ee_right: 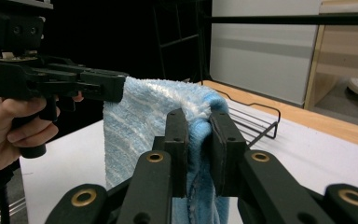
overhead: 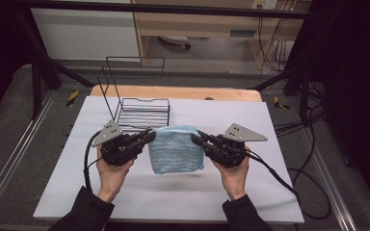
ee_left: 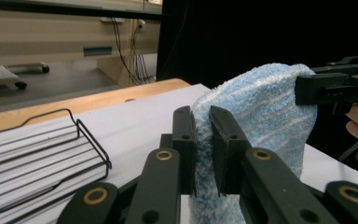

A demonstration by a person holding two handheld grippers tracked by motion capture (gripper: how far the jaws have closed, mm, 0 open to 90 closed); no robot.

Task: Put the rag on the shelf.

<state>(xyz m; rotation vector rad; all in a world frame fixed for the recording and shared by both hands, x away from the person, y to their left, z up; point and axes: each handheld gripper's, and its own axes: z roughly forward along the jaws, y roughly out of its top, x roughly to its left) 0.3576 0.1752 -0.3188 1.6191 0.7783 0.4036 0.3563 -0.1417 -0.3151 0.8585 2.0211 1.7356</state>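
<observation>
A light blue towel [overhead: 176, 149] hangs folded between my two grippers, lifted off the white table [overhead: 173, 192]. My left gripper [overhead: 150, 134] is shut on the towel's left top corner; in the left gripper view its jaws pinch the towel [ee_left: 261, 112] edge at the left gripper [ee_left: 203, 123] tips. My right gripper [overhead: 196, 136] is shut on the right top corner; in the right gripper view the right gripper [ee_right: 198, 126] clamps the towel [ee_right: 140, 126] fold. The towel's lower edge hangs just above its shadow on the table.
A black wire rack [overhead: 137, 108] stands just behind the towel on the white table, also seen as the rack [ee_left: 51, 149] and rack [ee_right: 256, 121]. A wooden table edge [overhead: 173, 92] lies beyond. Cables [overhead: 298, 144] trail off to the right.
</observation>
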